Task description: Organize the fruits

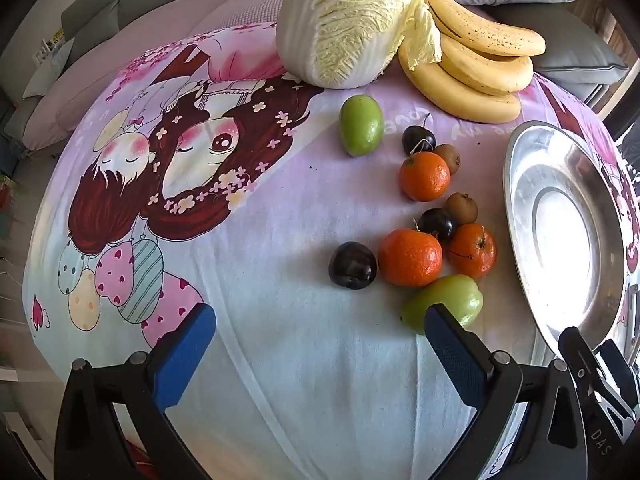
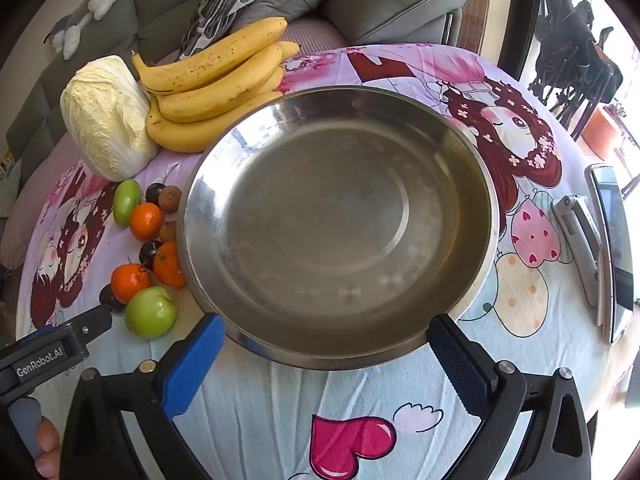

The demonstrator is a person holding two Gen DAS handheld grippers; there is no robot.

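Small fruits lie on the cartoon tablecloth: tangerines (image 1: pixel 410 257), dark plums (image 1: pixel 352 265), kiwis (image 1: pixel 462 208) and two green fruits (image 1: pixel 446 302), the other farther back (image 1: pixel 361 125). An empty steel bowl (image 2: pixel 472 152) stands right of them, also in the left wrist view (image 1: pixel 516 168). My left gripper (image 1: pixel 320 330) is open and empty, its right finger just in front of the near green fruit. My right gripper (image 2: pixel 326 334) is open and empty, its fingers either side of the bowl's near rim. The fruits also show left of the bowl in the right wrist view (image 2: pixel 150 312).
A napa cabbage (image 1: pixel 348 20) and a bunch of bananas (image 1: pixel 476 60) lie at the table's far side. A phone (image 2: pixel 614 248) and a metal clip-like object (image 2: pixel 580 240) lie right of the bowl. A grey sofa with cushions (image 2: pixel 396 0) stands behind the table.
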